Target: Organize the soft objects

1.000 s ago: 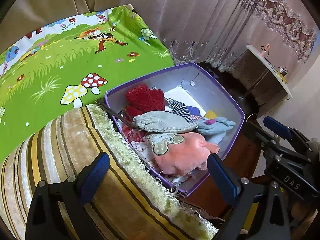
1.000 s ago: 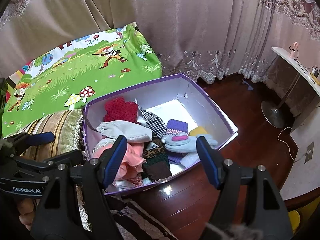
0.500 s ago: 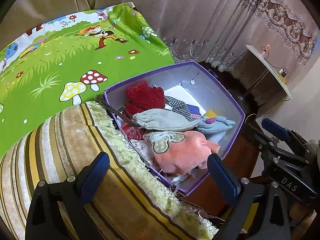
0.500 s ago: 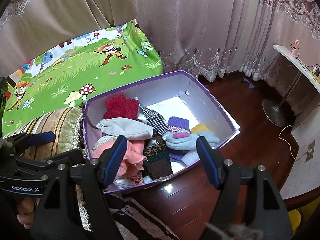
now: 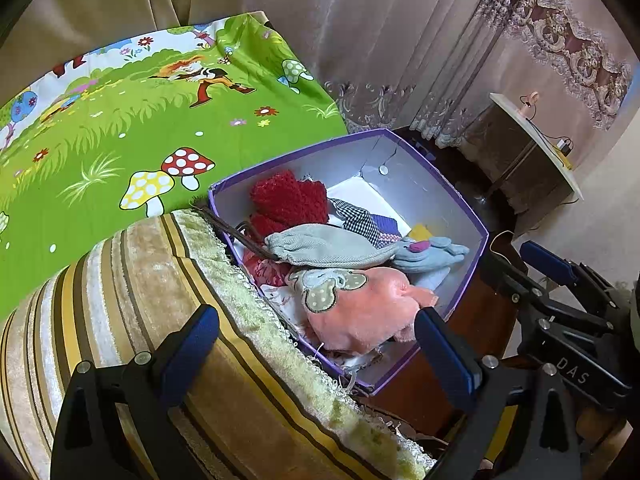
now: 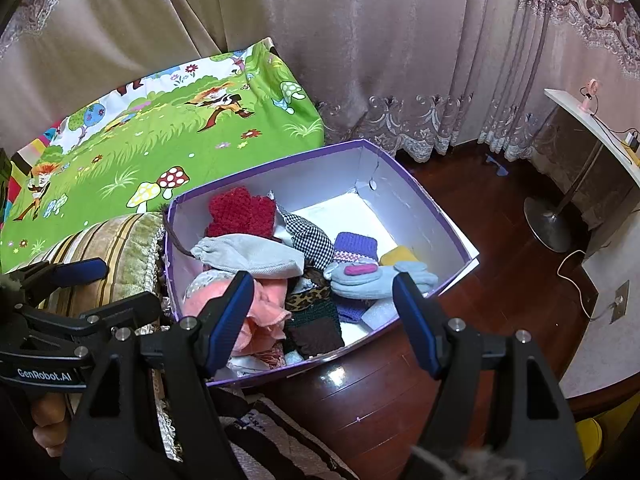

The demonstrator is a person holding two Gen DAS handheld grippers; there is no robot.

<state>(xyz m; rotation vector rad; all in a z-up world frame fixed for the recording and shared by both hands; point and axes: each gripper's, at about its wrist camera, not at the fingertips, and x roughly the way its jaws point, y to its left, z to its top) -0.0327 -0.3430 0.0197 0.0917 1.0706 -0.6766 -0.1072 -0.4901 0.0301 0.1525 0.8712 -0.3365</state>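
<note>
Beside the striped cushion (image 5: 132,304), the purple box (image 6: 404,184) sits on the dark wood floor, heaped with soft things: a red knit piece (image 6: 240,212), a grey pouch (image 6: 252,254), a pink plush (image 5: 360,308), blue gloves (image 6: 372,278). Both the left tool (image 5: 316,346) and the right tool (image 6: 324,316) hang spread wide above it, holding nothing. The pick probably goes best by choosing one top item, descending straight, and pinching its bulk, not a loose edge, so neighbours stay put.

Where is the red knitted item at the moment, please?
In both views the red knitted item lies in the purple box's far-left corner, behind the grey pouch.
</note>
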